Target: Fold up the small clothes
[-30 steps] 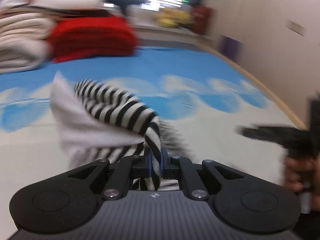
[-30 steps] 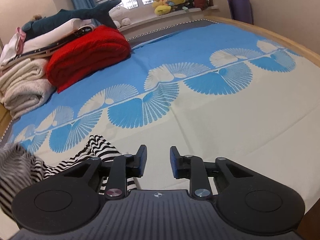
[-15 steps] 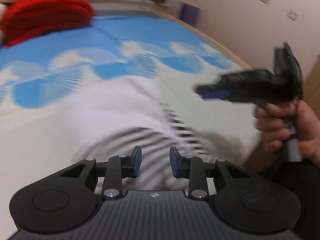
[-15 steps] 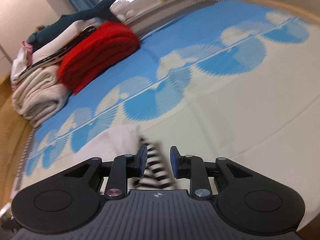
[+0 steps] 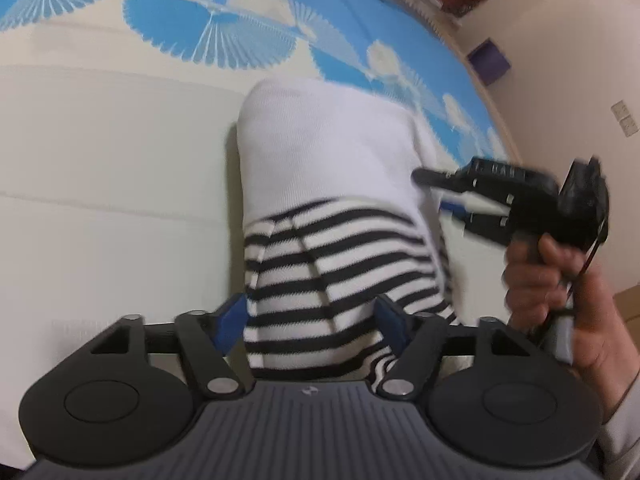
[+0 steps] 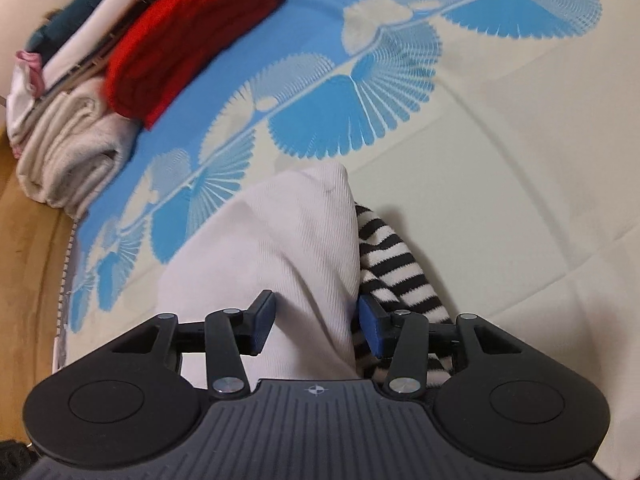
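A small garment, white (image 5: 328, 152) with black-and-white stripes (image 5: 340, 272), lies folded on the bed. My left gripper (image 5: 312, 320) is open wide, its blue pads on either side of the striped end. My right gripper (image 6: 316, 320) is open above the white part (image 6: 280, 248), with the striped part (image 6: 396, 264) at its right pad. The right gripper also shows in the left wrist view (image 5: 444, 196), held by a hand beside the garment's right edge.
The bed cover (image 6: 500, 140) is cream with blue fan patterns. A stack of folded clothes, red (image 6: 188, 36) on top of beige towels (image 6: 72, 148), sits at the far left of the bed. The wooden bed edge (image 6: 24, 248) runs along the left.
My left gripper let go of the striped garment and opened wide. The garment dropped onto the bed, white side up. Both grippers moved in low over it.
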Action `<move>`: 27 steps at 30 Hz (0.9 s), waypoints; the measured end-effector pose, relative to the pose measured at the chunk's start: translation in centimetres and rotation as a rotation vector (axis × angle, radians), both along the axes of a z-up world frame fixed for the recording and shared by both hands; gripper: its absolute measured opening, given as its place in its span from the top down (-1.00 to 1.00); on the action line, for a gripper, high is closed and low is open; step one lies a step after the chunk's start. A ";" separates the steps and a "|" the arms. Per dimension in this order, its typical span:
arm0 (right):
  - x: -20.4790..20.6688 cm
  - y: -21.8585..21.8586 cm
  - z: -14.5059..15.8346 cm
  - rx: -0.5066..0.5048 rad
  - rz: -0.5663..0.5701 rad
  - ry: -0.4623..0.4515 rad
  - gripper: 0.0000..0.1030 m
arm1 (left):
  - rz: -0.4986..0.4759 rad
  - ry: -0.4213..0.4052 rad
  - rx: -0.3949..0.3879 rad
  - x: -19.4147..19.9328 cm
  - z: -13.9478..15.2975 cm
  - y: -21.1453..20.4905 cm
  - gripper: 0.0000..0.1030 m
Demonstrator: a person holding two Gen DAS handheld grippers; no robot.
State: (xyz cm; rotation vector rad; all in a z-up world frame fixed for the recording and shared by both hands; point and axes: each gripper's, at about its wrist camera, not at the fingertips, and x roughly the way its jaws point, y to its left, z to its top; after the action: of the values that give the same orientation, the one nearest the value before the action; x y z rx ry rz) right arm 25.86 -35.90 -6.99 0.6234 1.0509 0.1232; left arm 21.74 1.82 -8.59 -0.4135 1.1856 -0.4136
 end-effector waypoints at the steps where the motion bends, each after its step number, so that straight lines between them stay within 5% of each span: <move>1: 0.3 0.2 -0.2 0.003 -0.003 0.000 0.44 | -0.008 0.017 0.012 0.1 -0.4 -0.1 -0.54; 2: 0.5 0.2 -0.2 0.010 -0.012 -0.008 0.81 | -0.015 0.030 0.018 -0.5 -0.4 0.0 -0.55; 4: 0.3 -0.5 0.8 0.083 -0.043 -0.073 0.83 | -0.044 0.028 0.029 -0.2 -0.9 -0.4 -0.62; 6: -0.8 -2.2 3.5 0.259 -0.070 -0.267 0.84 | -0.092 -0.017 0.065 -0.1 -0.7 -1.3 -0.63; 8: -1.4 -2.7 4.8 0.245 -0.042 -0.349 0.84 | -0.179 -0.048 0.177 -0.3 -0.9 -2.7 -0.64; 10: -0.4 -2.5 2.4 0.022 -0.074 -0.143 0.84 | -0.244 -0.023 0.235 -0.7 -1.9 -3.8 -0.64; 12: 0.5 -2.5 -0.8 -0.067 -0.102 0.057 0.84 | -0.286 -0.020 0.275 -1.1 -2.5 -4.6 -0.64; 16: 0.4 -2.3 -0.6 -0.060 -0.097 0.041 0.75 | -0.283 -0.017 0.279 -1.0 -2.5 -4.6 -0.65; 21: -1.7 -3.9 0.5 0.053 -0.109 -0.016 0.05 | -0.225 -0.021 0.194 -0.4 -1.6 -3.5 -0.64; 26: -2.3 -3.1 -0.5 -0.009 0.055 0.056 0.05 | -0.143 -0.040 0.126 -0.3 -0.3 -2.5 -0.64; 27: -2.7 -2.8 -0.5 -0.021 0.097 0.051 0.18 | -0.127 -0.038 0.116 -0.3 -0.2 -2.3 -0.64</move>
State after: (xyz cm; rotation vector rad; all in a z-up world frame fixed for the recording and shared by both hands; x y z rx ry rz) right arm 23.17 -38.72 -7.48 0.5594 1.1308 0.1816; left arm 21.44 -0.49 -8.77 -0.2301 1.1964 -0.4581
